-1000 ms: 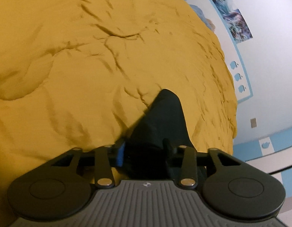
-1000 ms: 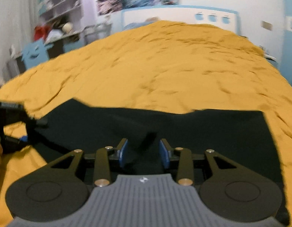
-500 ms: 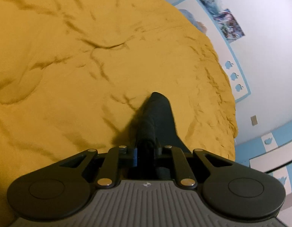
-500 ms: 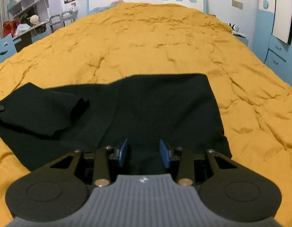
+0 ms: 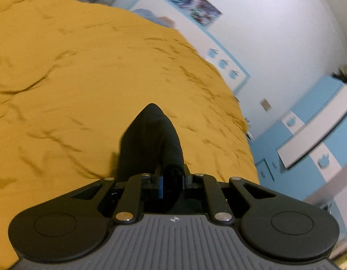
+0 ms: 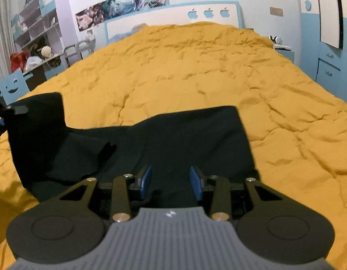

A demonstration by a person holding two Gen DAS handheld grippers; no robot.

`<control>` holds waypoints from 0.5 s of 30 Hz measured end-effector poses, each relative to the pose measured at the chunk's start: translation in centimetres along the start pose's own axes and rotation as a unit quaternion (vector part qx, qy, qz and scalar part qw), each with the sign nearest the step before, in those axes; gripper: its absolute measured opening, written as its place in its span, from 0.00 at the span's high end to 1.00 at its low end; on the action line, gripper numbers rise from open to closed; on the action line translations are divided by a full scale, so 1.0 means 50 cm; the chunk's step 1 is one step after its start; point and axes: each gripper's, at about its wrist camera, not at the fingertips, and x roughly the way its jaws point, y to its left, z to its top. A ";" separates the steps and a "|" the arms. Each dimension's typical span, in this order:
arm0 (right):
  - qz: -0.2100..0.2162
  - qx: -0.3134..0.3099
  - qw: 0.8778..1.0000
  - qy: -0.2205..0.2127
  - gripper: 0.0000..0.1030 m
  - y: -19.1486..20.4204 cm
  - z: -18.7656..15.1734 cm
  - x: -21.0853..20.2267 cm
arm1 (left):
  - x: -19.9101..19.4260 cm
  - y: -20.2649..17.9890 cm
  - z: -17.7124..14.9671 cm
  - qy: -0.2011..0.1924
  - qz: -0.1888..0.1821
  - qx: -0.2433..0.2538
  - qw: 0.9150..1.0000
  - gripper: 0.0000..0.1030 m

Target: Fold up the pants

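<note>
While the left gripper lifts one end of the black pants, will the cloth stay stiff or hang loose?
Probably loose: the black pants drape in soft folds from the left gripper, which is shut on a bunched end. They look thin and light, since one pinch raises that end. The part under the open right gripper will likely drag over the yellow quilt.

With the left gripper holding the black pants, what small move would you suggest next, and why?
Probably carry the left gripper toward the right, laying its raised end over the flat part. It is shut on the pants, while the right gripper is open above them.
</note>
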 end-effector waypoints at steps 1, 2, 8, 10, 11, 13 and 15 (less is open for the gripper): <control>-0.002 0.003 1.000 -0.002 0.65 -0.007 0.001 -0.007 | 0.007 -0.019 -0.002 0.002 -0.003 0.012 1.000 0.86; -0.004 0.006 1.000 -0.003 0.65 -0.015 0.001 -0.013 | 0.012 -0.037 -0.006 0.003 -0.006 0.024 1.000 0.86; -0.015 0.025 1.000 -0.008 0.64 -0.064 -0.002 -0.040 | 0.053 -0.138 -0.033 0.012 -0.031 0.067 0.997 0.86; -0.020 0.034 0.999 -0.010 0.64 -0.082 -0.004 -0.049 | 0.066 -0.171 -0.044 0.016 -0.038 0.082 0.996 0.86; -0.023 0.037 0.999 -0.012 0.64 -0.089 -0.005 -0.053 | 0.073 -0.192 -0.051 0.017 -0.043 0.093 0.995 0.86; -0.032 0.046 0.998 -0.016 0.64 -0.105 -0.009 -0.062 | 0.084 -0.230 -0.067 0.022 -0.056 0.117 0.991 0.86; -0.039 0.058 0.997 -0.020 0.64 -0.125 -0.013 -0.071 | 0.097 -0.271 -0.088 0.025 -0.065 0.148 0.986 0.86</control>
